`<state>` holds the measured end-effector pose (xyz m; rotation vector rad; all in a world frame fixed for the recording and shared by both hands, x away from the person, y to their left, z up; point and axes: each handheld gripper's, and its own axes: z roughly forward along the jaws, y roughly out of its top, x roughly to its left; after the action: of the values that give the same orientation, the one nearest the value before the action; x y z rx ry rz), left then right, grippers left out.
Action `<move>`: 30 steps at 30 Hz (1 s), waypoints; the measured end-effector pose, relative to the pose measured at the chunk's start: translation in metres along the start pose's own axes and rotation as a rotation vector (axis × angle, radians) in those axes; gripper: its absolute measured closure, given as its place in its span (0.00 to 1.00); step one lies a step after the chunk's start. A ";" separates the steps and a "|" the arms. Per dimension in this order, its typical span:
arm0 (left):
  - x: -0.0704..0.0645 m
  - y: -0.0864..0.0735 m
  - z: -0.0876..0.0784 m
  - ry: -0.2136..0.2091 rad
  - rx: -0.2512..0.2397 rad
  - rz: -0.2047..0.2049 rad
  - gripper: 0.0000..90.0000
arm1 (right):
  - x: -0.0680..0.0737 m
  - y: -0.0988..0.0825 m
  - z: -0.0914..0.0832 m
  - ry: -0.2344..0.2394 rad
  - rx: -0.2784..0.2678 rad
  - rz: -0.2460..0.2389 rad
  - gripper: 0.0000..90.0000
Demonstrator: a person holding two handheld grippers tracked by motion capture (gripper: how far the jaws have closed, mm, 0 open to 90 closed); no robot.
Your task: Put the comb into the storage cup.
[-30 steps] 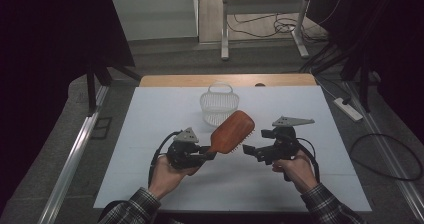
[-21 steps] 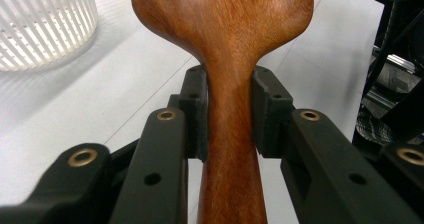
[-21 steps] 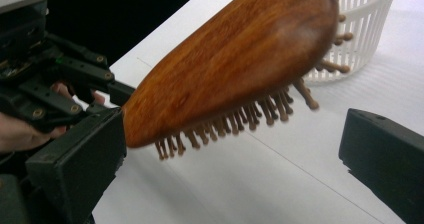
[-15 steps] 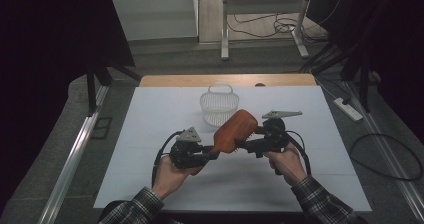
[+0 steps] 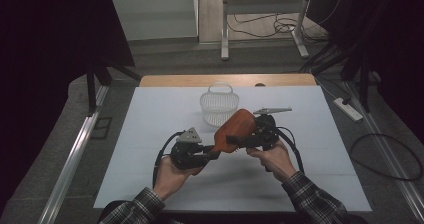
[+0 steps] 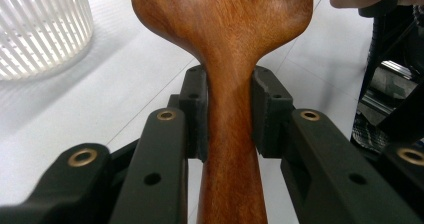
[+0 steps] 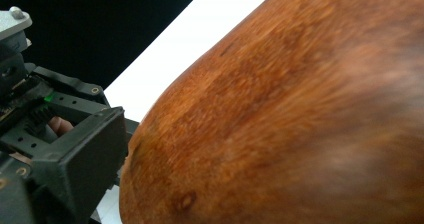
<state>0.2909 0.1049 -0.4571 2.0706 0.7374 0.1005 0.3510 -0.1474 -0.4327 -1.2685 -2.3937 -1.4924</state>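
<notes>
Spoon bowl [image 7: 300, 114] blurred, hides right tool's jaws; handle cropped.

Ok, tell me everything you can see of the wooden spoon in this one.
The spoon is reddish-brown wood with visible grain, a broad rounded head and a narrower handle. It is held above the white table, head tilted up and away toward the white basket. The left hand-held gripper is shut on its neck, one pad on each side just below where the head widens. The right hand-held gripper is at the head; whether it grips cannot be told. The head looms close and blurred in the right gripper view.
</notes>
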 end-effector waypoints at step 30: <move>-0.003 -0.002 0.013 0.002 0.048 0.038 0.79 | -0.012 0.001 -0.015 0.210 -0.038 0.225 0.59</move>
<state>0.2919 0.0947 -0.4662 2.1313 0.7076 0.1068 0.3539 -0.1659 -0.4292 -1.2688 -2.0284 -1.5261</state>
